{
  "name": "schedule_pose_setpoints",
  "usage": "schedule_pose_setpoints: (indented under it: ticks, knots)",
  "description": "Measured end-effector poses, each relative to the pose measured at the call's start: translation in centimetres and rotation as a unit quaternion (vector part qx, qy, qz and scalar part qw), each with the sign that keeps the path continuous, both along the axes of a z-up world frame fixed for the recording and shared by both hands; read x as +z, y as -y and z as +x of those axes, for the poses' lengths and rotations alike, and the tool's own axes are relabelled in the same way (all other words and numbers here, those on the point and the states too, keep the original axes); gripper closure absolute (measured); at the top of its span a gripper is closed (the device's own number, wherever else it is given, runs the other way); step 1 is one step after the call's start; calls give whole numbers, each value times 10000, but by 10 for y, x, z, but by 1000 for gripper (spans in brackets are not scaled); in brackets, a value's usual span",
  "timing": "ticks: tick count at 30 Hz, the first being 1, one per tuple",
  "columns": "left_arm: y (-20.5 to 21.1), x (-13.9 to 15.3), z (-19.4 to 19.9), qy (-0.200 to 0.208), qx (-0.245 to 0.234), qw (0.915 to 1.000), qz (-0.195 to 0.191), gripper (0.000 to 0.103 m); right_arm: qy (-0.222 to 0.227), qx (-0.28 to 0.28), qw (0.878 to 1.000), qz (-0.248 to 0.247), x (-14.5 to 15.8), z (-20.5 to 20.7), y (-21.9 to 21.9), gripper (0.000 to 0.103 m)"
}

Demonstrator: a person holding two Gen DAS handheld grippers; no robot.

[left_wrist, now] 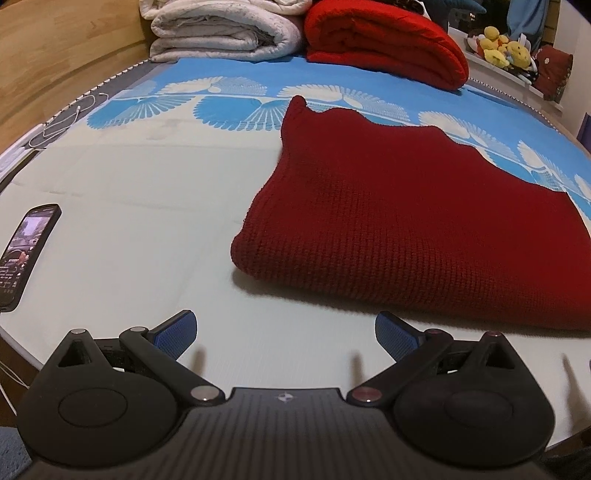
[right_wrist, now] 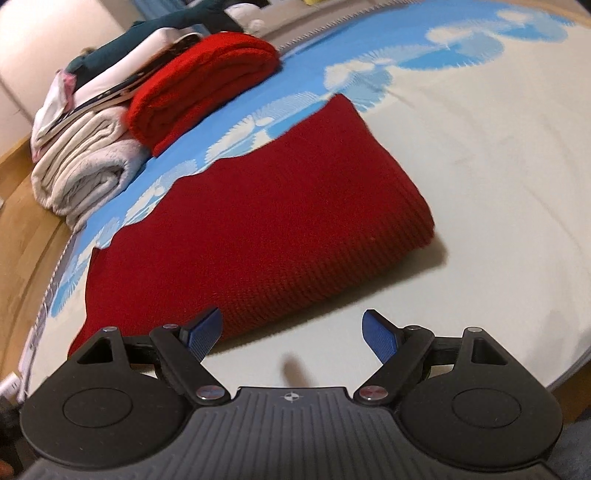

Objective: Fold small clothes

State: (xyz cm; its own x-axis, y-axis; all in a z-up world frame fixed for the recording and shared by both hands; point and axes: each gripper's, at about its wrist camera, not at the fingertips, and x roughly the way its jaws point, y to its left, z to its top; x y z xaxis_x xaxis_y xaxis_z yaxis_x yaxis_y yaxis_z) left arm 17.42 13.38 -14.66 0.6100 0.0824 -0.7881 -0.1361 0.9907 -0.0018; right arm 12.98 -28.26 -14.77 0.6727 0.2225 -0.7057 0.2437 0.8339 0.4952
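My bed (left_wrist: 122, 206) carries the work. At its far edge sit a folded white quilt (left_wrist: 218, 29) and a red blanket (left_wrist: 384, 44). Nearer me the dark red knit (left_wrist: 406, 229) lies flat on the sheet, already doubled over, its folded edge toward me; I judge one more fold may remain. A phone (left_wrist: 26, 251) lies far left. My left gripper (left_wrist: 286, 330) and right gripper (right_wrist: 291, 330) both gape wide, holding nothing.
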Motion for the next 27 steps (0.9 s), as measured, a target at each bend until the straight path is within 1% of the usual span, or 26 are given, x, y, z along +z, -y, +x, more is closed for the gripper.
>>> schedule_pose_setpoints:
  ticks: [3, 5, 9, 12, 14, 15, 17, 18, 19, 20, 21, 22, 24, 25, 27]
  knots:
    - [-3, -1, 4, -24, 98, 9999, -52, 0, -167, -296, 9990, 307, -8, 0, 9, 19]
    - [-7, -2, 6, -70, 205, 9997, -137, 0, -283, -664, 9961, 513, -13, -1, 18, 19]
    - [-14, -3, 11, -184, 357, 9984, -399, 0, -332, -1356, 9852, 999, -22, 0, 37, 19]
    - [-16, -1, 15, -142, 482, 9980, -388, 0, -259, -1660, 9773, 1288, -27, 7, 44, 19]
    - [-19, 0, 19, -137, 598, 9974, -381, 0, -233, -1868, 9689, 1608, -34, 13, 47, 19]
    - [-20, 1, 22, -149, 655, 9971, -366, 0, -211, -2026, 9621, 1812, -40, 17, 47, 18]
    - [-25, 2, 27, -167, 752, 9964, -353, 0, -29, -2287, 9501, 2120, -49, 21, 46, 16]
    - [-30, 3, 30, -172, 825, 9959, -337, 0, 46, -2314, 9475, 2207, -52, 24, 43, 17]
    - [-34, 4, 32, -177, 898, 9953, -322, 0, 112, -2263, 9470, 2276, -54, 28, 41, 34]
    - [-40, 4, 34, -185, 990, 9944, -317, 0, 53, -2249, 9489, 2212, -57, 33, 38, 88]
    - [-47, 4, 35, -201, 1102, 9931, -333, 0, 63, -2211, 9510, 2163, -59, 38, 37, 86]
    - [-54, 3, 36, -230, 1232, 9914, -373, 0, 197, -2271, 9502, 2125, -58, 38, 37, 87]
    - [-66, 1, 37, -301, 1456, 9876, -500, 0, 331, -2314, 9521, 1972, -48, 40, 40, 88]
    - [-69, 0, 37, -331, 1515, 9861, -594, 0, 381, -2338, 9533, 1873, -42, 41, 44, 88]
    - [-72, -1, 37, -355, 1532, 9853, -671, 0, 471, -2441, 9502, 1878, -33, 39, 55, 88]
